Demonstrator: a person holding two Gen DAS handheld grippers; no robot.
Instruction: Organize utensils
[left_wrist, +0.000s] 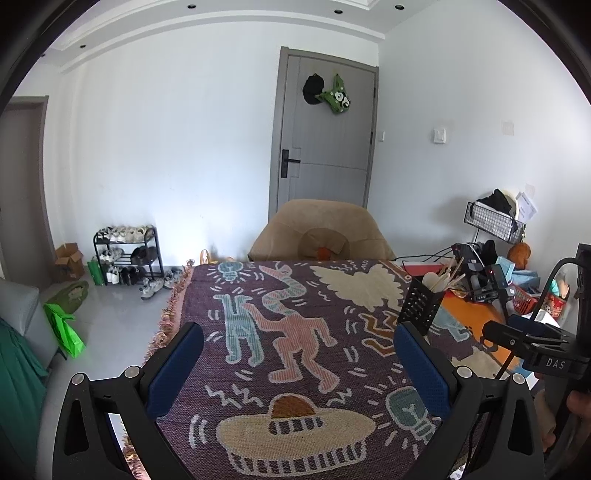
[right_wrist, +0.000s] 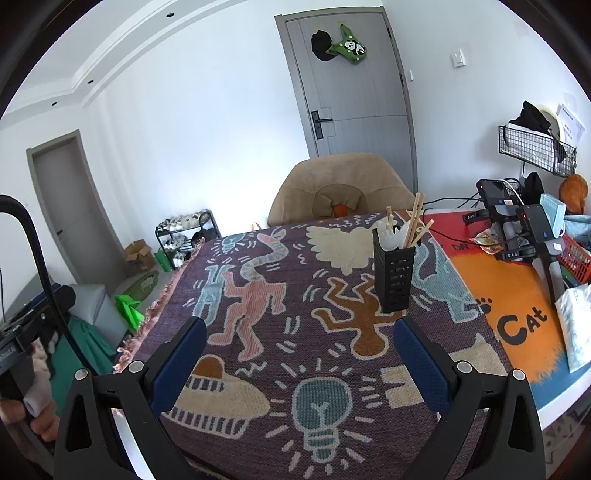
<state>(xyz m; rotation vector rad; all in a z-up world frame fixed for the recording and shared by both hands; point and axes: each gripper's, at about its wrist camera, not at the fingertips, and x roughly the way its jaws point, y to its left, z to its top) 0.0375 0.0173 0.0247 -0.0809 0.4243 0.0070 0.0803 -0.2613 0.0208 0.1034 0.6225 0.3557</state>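
Left claw (left_wrist: 297, 365): spread wide, nothing between its blue pads, hovering over the patterned cloth (left_wrist: 295, 332).
Right claw (right_wrist: 299, 363): also spread and empty, above the same cloth.
Utensil holder (right_wrist: 393, 278): black, upright on the cloth, ahead of the right claw.
Utensils: chopsticks (right_wrist: 415, 218) and a white spoon (right_wrist: 391, 234) stand inside the holder.
Chair (right_wrist: 343, 192): tan, beyond the table's far edge.
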